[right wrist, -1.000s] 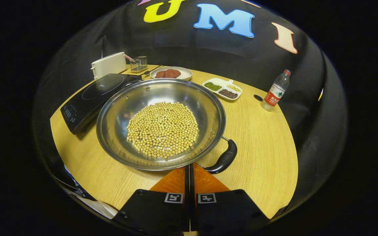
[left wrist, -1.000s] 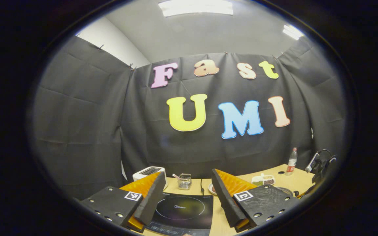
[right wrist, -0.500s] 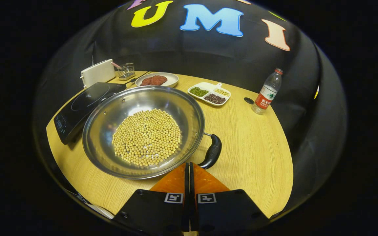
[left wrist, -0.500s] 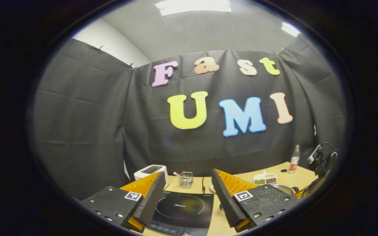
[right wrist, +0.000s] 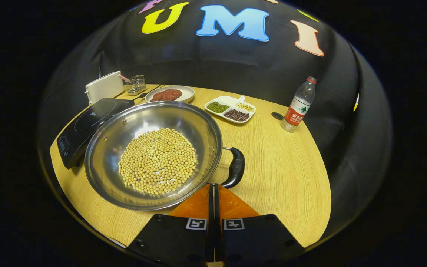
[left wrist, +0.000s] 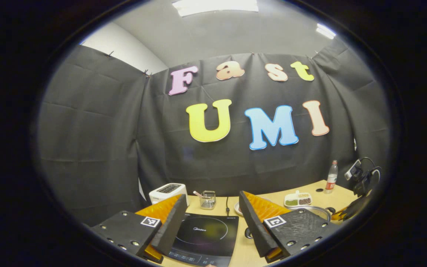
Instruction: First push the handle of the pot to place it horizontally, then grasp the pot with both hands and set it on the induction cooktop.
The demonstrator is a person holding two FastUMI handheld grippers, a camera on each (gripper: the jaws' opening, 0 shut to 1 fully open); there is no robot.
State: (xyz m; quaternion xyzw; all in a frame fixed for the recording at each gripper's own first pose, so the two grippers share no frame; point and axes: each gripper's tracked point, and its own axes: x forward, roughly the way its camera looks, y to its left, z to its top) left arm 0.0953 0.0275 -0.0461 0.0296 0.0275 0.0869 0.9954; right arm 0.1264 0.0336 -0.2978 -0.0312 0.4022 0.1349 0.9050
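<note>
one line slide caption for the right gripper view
Shut right gripper at the handle of a pot of beans, beside the cooktop.

Right gripper view: pot at centre-left, induction cooktop at its left, bottle placed upper right.

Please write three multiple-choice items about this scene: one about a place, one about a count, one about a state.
1. Where is the induction cooktop relative to the pot in the right gripper view?
A. left of it
B. right of it
C. under it

2. How many compartments has the white divided dish?
A. two
B. three
C. five

3. How do the fingers of the right gripper stand?
A. wide apart
B. closed together
C. clamped on the bottle

Key:
1 A, the cooktop lies at the pot's left edge.
2 B, three fillings show.
3 B, hardly any gap shows between the fingers, with the pot handle just ahead.
</note>
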